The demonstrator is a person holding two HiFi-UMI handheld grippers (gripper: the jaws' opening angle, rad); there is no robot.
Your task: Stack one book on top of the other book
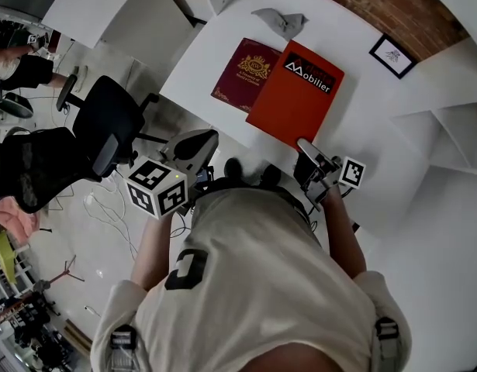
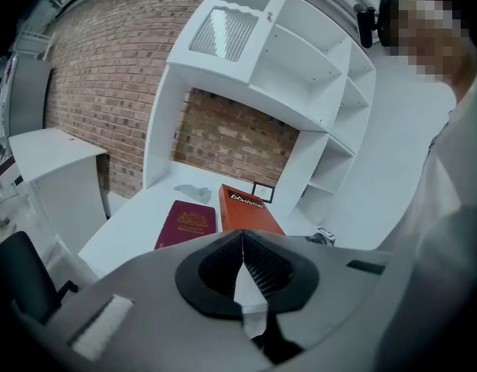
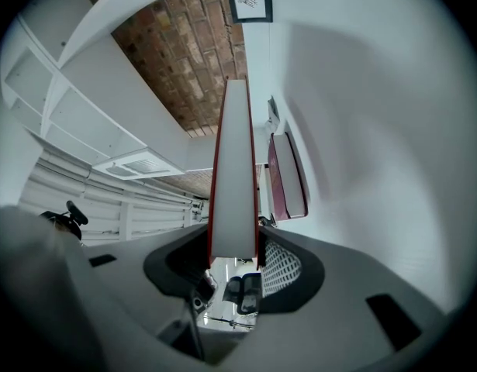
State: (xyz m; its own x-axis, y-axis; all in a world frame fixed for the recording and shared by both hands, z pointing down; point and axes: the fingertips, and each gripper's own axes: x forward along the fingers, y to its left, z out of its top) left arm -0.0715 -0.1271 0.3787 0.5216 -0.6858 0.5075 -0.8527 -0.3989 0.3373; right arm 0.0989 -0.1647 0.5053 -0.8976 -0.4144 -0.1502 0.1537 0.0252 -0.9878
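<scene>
Two books are on the white table [image 1: 354, 122]. The maroon book [image 1: 246, 70] with a gold crest lies flat. To its right is the orange-red book [image 1: 294, 99], whose left edge overlaps the maroon cover in the head view. My right gripper [image 1: 308, 149] is shut on that orange-red book's near edge. In the right gripper view its white page block [image 3: 234, 169] stands between the jaws of the right gripper [image 3: 234, 246], and the maroon book [image 3: 287, 178] is just to the right. My left gripper [image 1: 203, 142] hangs off the table's left corner. Its pads [image 2: 242, 242] meet, with nothing between them.
A crumpled grey cloth [image 1: 281, 22] lies at the table's far end, and a small framed picture [image 1: 392, 55] leans near the brick wall. White shelves [image 2: 300, 76] rise behind the table. A black office chair [image 1: 106, 126] stands on the floor to the left.
</scene>
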